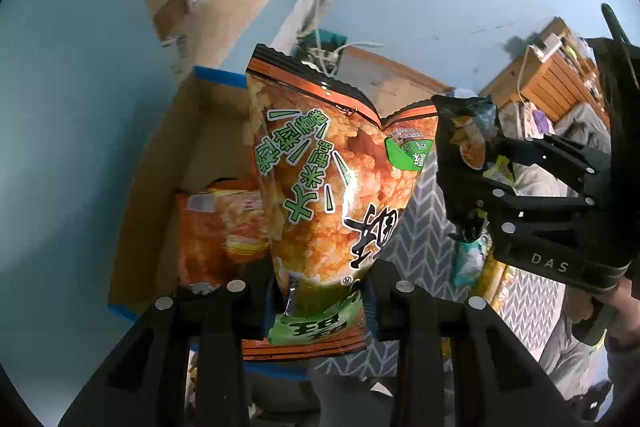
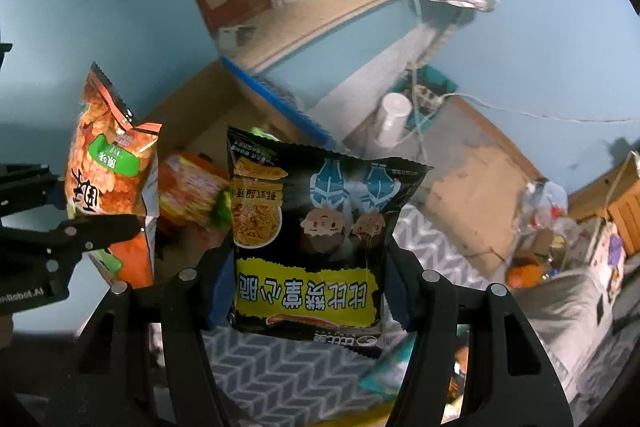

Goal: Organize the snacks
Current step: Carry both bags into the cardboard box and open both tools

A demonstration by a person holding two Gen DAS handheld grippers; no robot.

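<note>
My left gripper (image 1: 320,295) is shut on an orange and green rice-cracker bag (image 1: 332,179) and holds it upright in the air. The same bag (image 2: 112,187) and left gripper (image 2: 100,231) show at the left of the right wrist view. My right gripper (image 2: 308,287) is shut on a black and yellow snack bag (image 2: 312,247), also lifted. That gripper (image 1: 472,187) and black bag (image 1: 466,135) show at the right of the left wrist view. A cardboard box (image 1: 160,187) with blue tape lies below and holds an orange snack pack (image 1: 220,227), which the right wrist view (image 2: 192,195) also shows.
A grey chevron mat (image 2: 280,375) covers the floor, with more snack packets (image 1: 472,263) on it. A white cylinder (image 2: 392,119) and a power strip stand behind. A cluttered wooden desk (image 2: 320,15) sits at the back. Clutter and a bed (image 2: 560,307) lie to the right.
</note>
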